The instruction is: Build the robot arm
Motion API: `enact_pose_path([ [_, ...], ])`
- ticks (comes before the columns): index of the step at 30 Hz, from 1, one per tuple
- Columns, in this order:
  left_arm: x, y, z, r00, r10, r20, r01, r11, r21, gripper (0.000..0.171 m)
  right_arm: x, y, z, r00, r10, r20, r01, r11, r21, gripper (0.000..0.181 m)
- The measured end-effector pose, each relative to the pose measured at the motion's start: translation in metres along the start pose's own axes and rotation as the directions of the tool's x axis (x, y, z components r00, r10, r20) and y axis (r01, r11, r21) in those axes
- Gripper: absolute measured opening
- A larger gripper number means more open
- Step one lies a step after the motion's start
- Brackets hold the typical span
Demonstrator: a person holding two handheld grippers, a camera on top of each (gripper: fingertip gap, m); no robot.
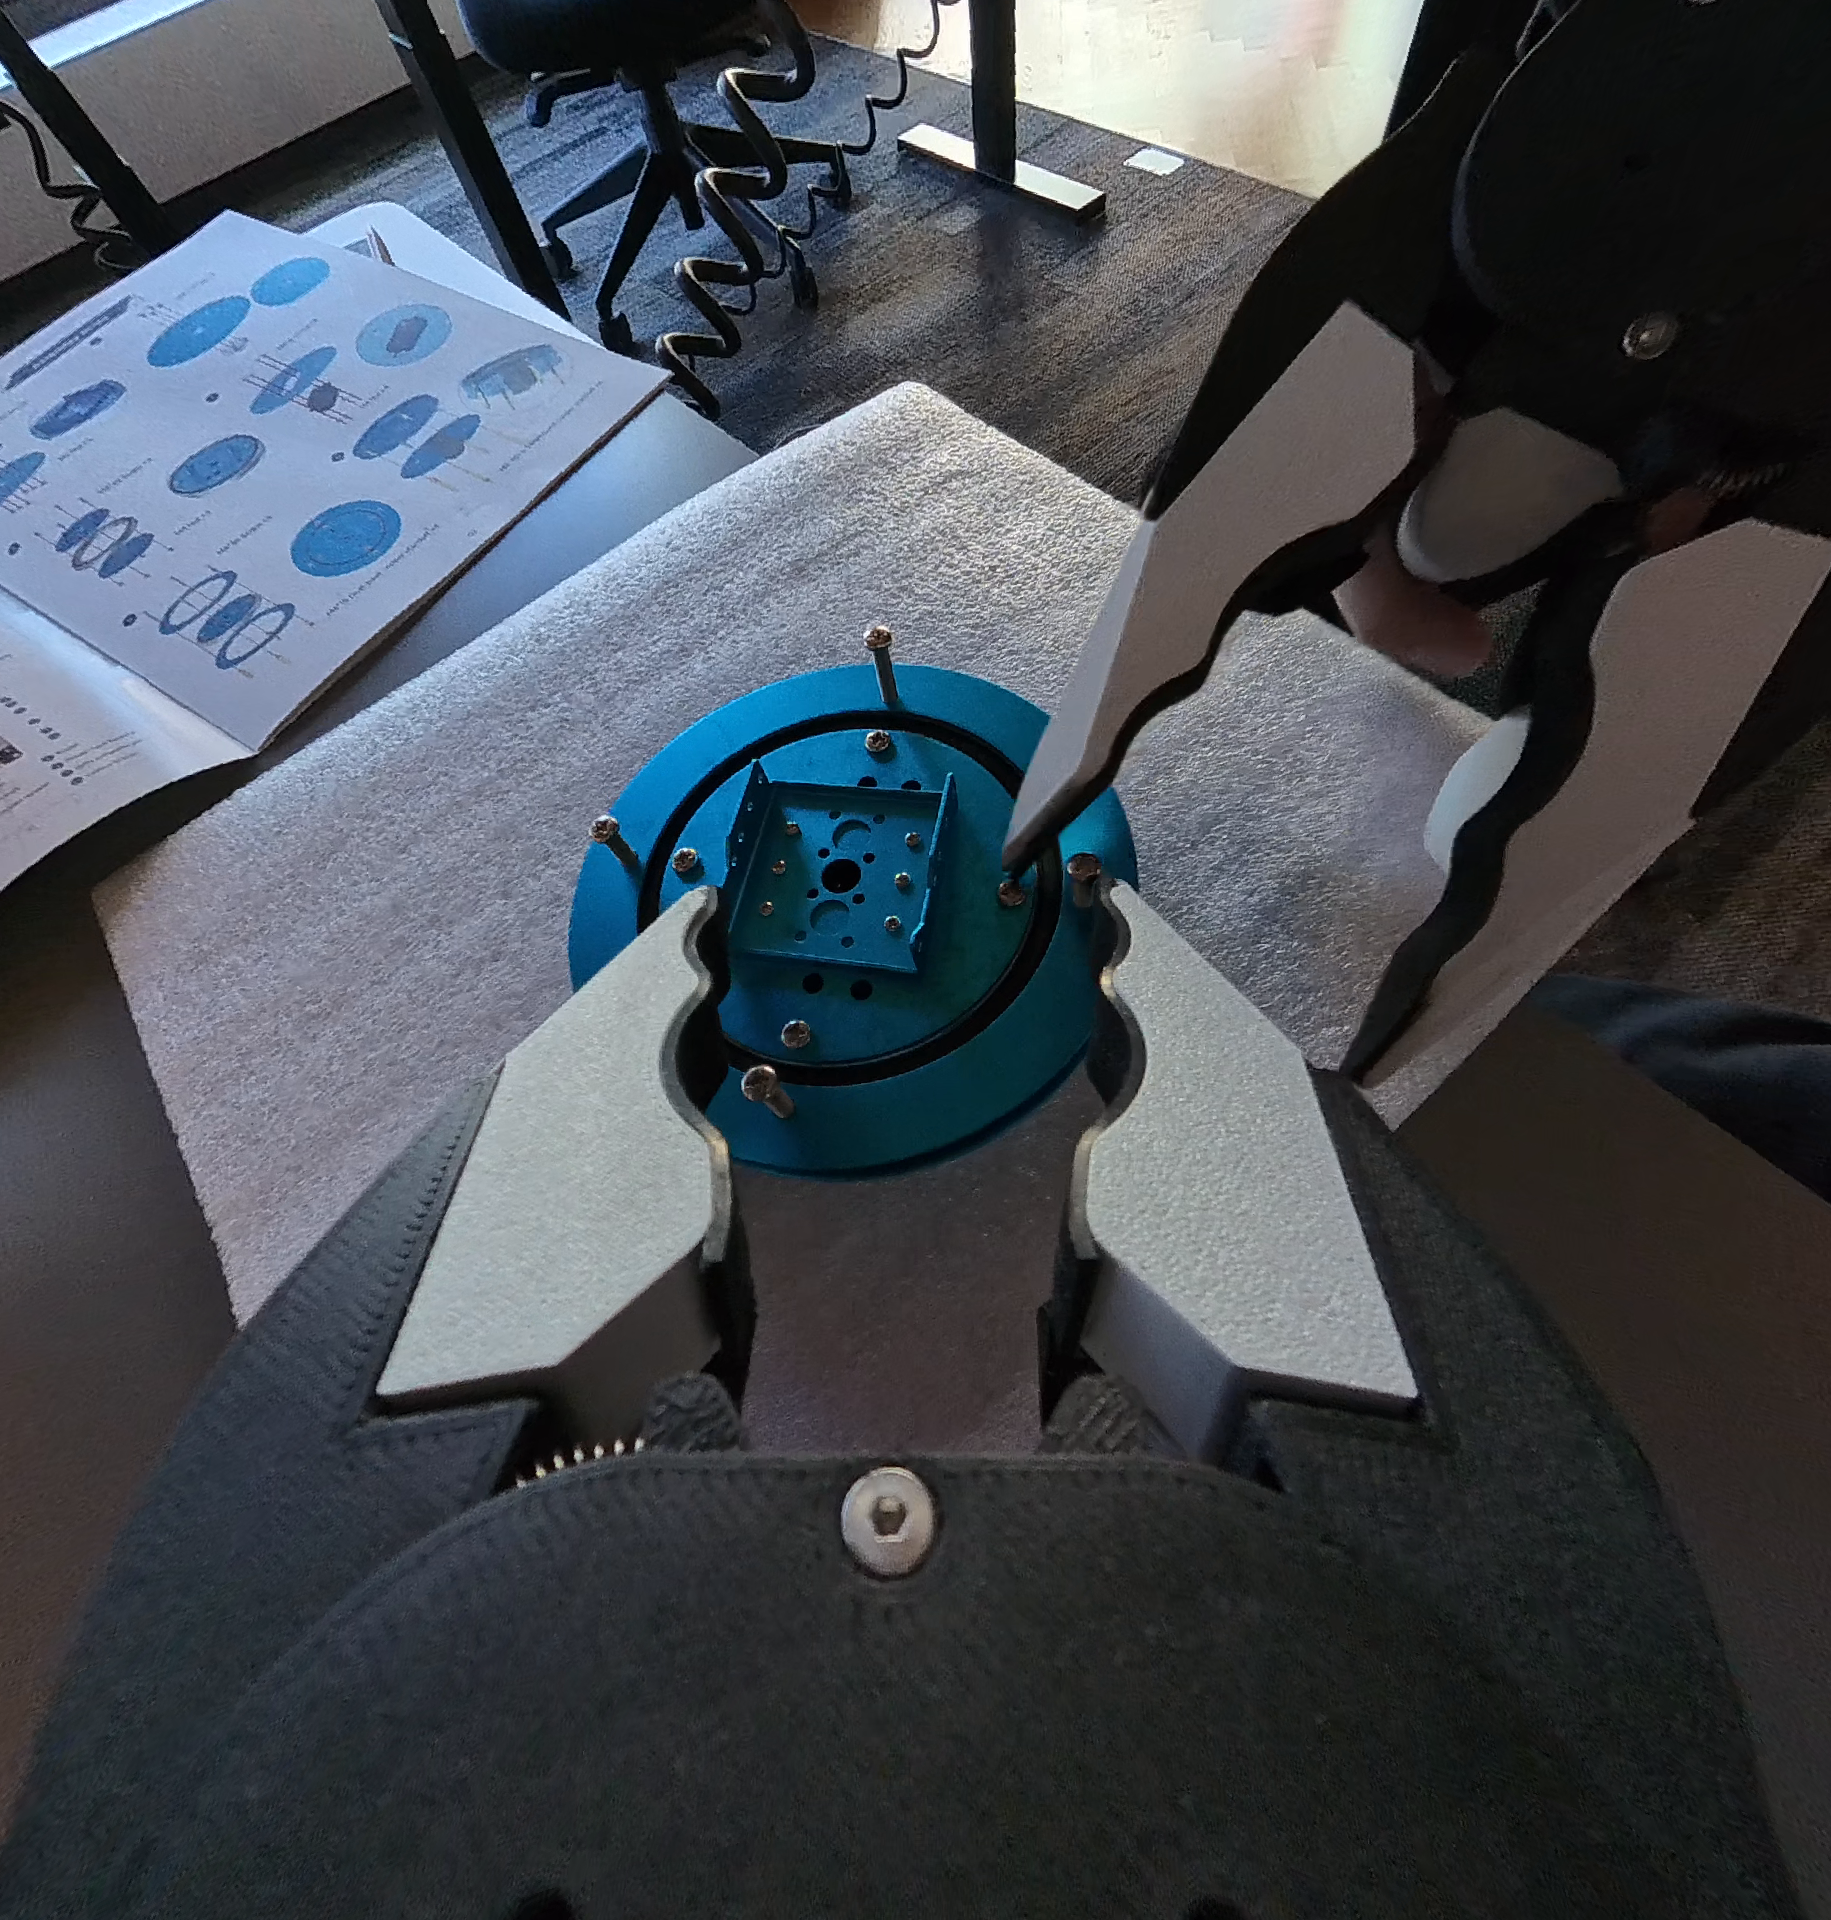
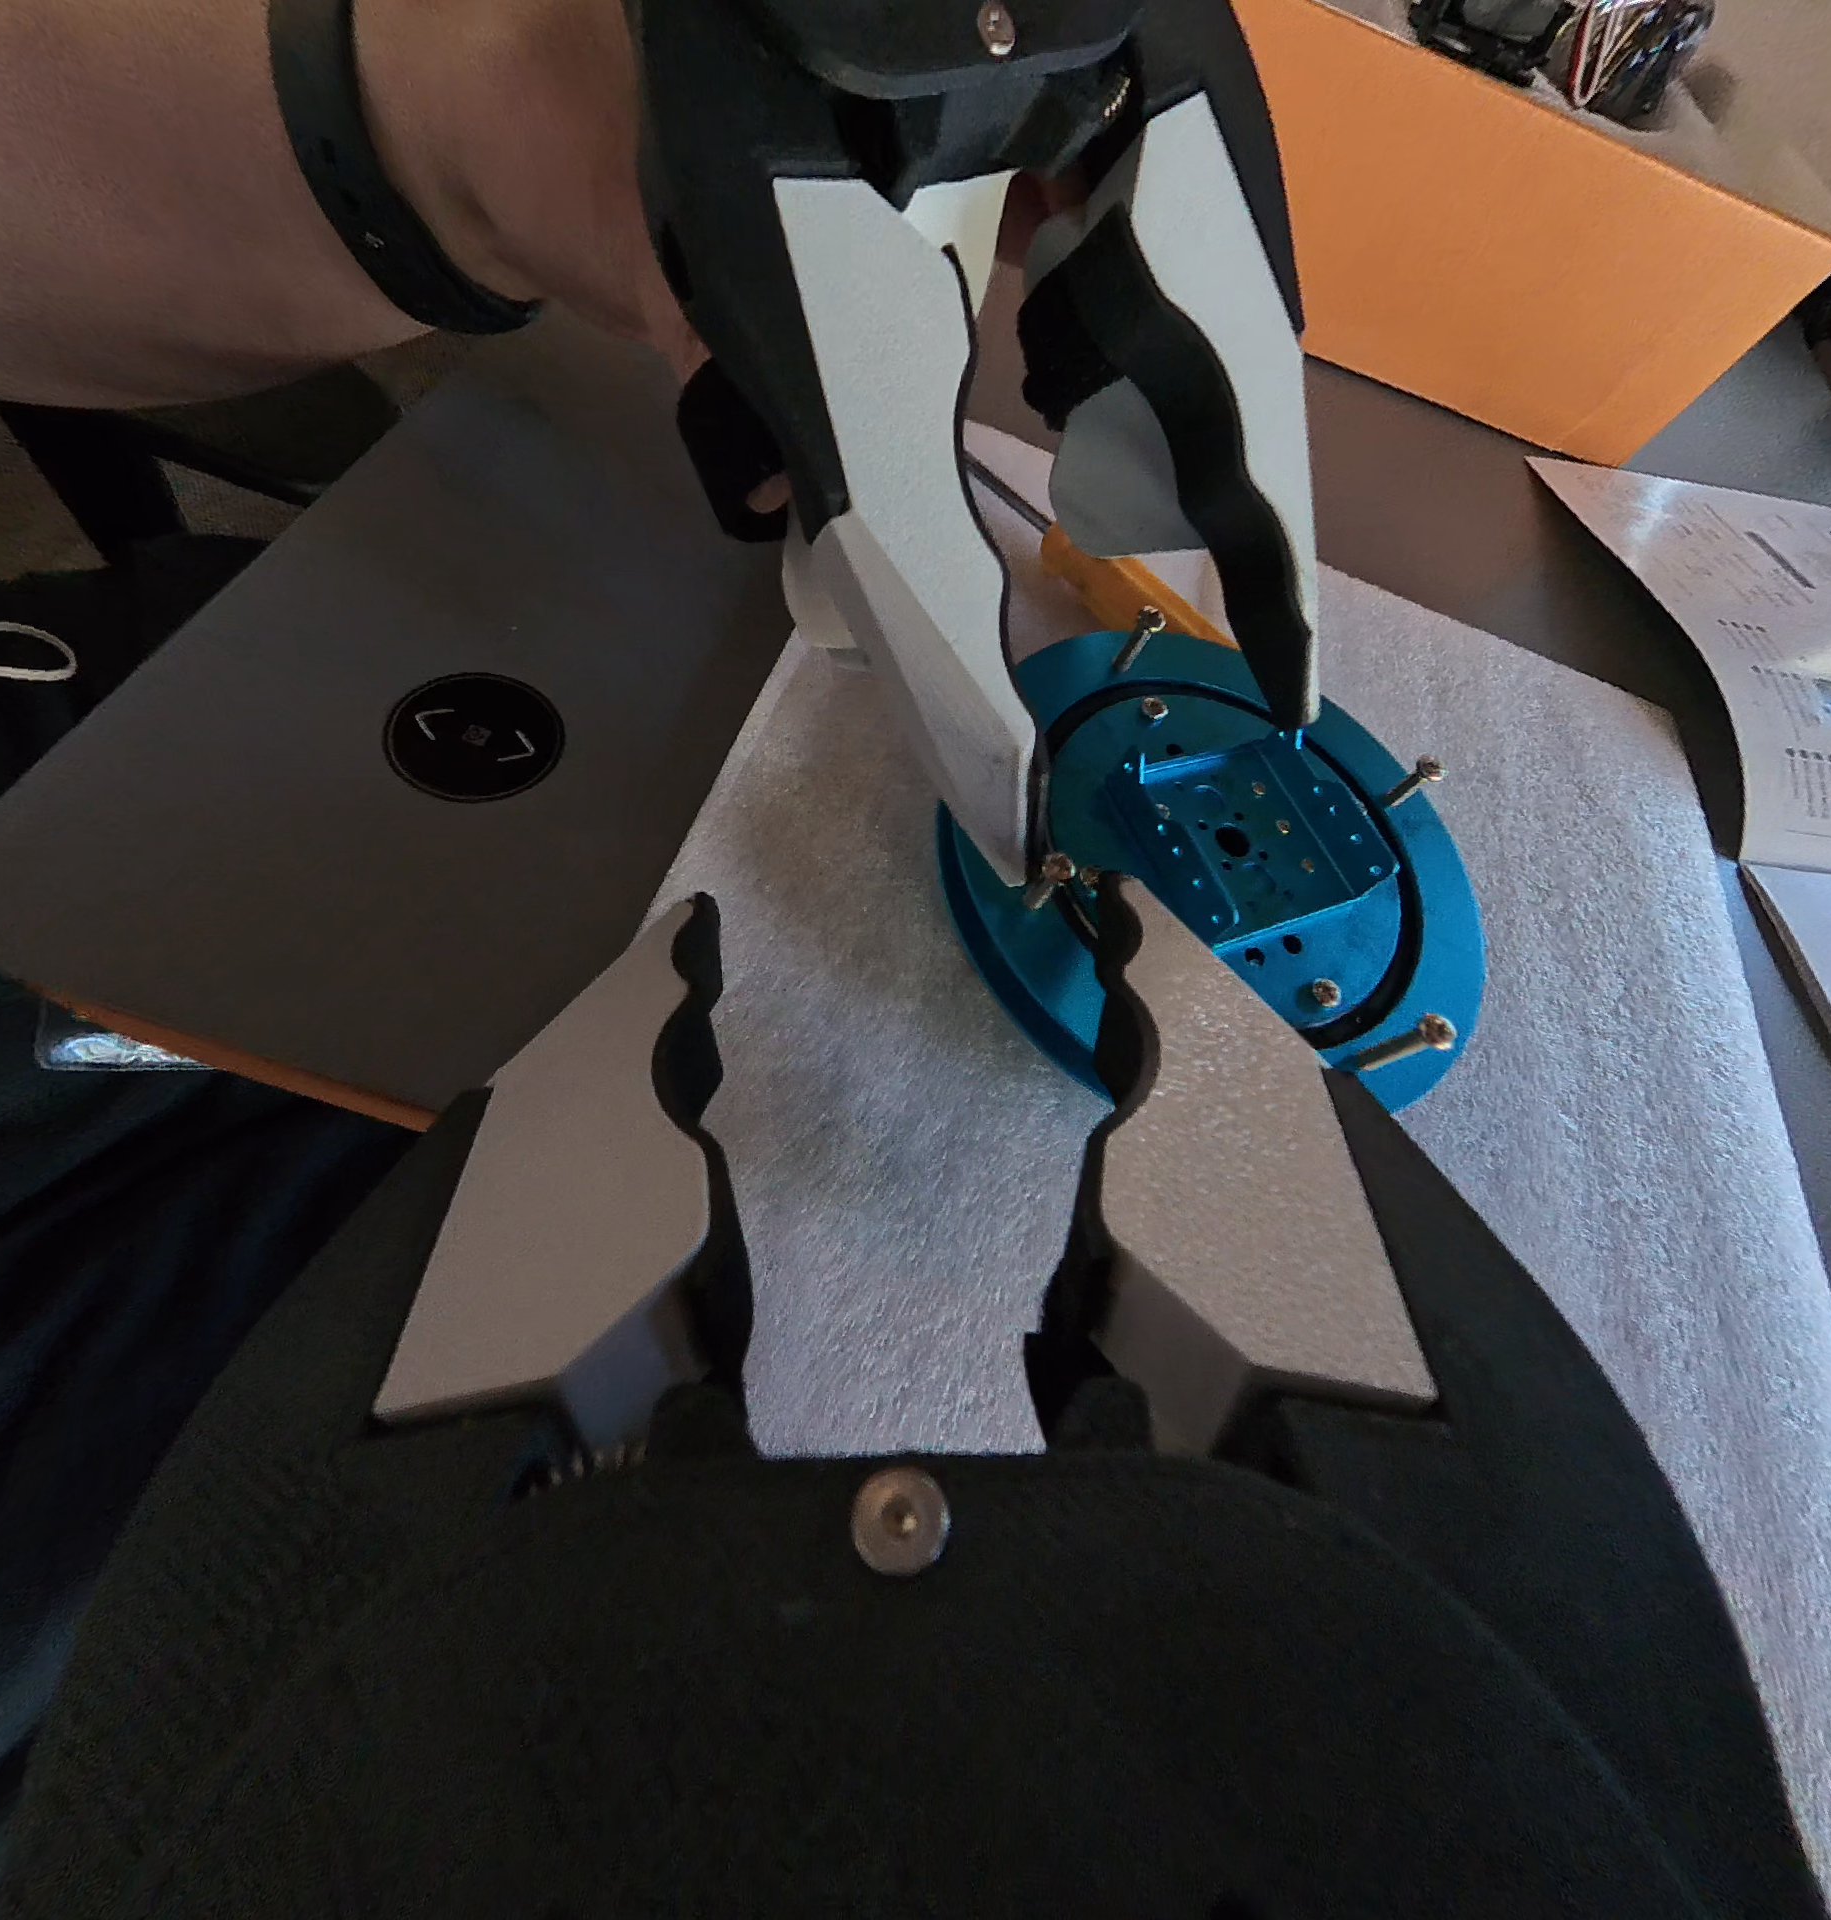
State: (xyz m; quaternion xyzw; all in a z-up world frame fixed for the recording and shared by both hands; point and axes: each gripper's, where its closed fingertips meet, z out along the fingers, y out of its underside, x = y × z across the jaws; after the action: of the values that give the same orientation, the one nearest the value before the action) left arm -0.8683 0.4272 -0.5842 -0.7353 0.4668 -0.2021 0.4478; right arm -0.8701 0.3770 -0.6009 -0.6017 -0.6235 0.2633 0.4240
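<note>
— While the blue disc [image 1: 895, 1112] lies flat on the white foam pad [image 1: 391, 935], where do the two tools sit?

— Left gripper [image 1: 906, 894] is over the disc's near side, fingers spread wide. Its left fingertip is at the near-left corner of the blue bracket [image 1: 838, 878] in the disc's middle, and its right fingertip is just beside a screw [image 1: 1083, 865] at the right rim. Nothing is between them but the disc.

— And the other?

— Right gripper [image 2: 906, 899] is also spread apart and holds nothing. In the left wrist view one of its fingers [image 1: 1108, 686] comes down from the far right and its tip meets the inner plate at a small screw head [image 1: 1011, 891], right of the bracket. Its other finger hangs well off to the right, over the pad's edge.

— What else is on the disc?

— A black ring [image 1: 1036, 956] runs round the inner plate. Four long screws stand tilted out of the outer rim, one at the far side [image 1: 880, 665], one left [image 1: 613, 840], one near [image 1: 765, 1089], plus the right one.

— Around it?

— An open manual [image 1: 246, 457] far left, an orange box [image 2: 1513, 239] and a grey laptop [image 2: 371, 748] in the right wrist view. An orange handle [image 2: 1129, 582] pokes out behind the disc.
</note>
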Motion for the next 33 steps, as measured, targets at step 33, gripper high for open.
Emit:
enact_pose_path([
  [33,0.001,0.029,-0.052,0.971,0.179,0.161,-0.191,0.980,0.063,0.051,0.023,0.010,-0.018,0.898,-0.421,-0.130,0.380,0.889,-0.256,0.037],
])
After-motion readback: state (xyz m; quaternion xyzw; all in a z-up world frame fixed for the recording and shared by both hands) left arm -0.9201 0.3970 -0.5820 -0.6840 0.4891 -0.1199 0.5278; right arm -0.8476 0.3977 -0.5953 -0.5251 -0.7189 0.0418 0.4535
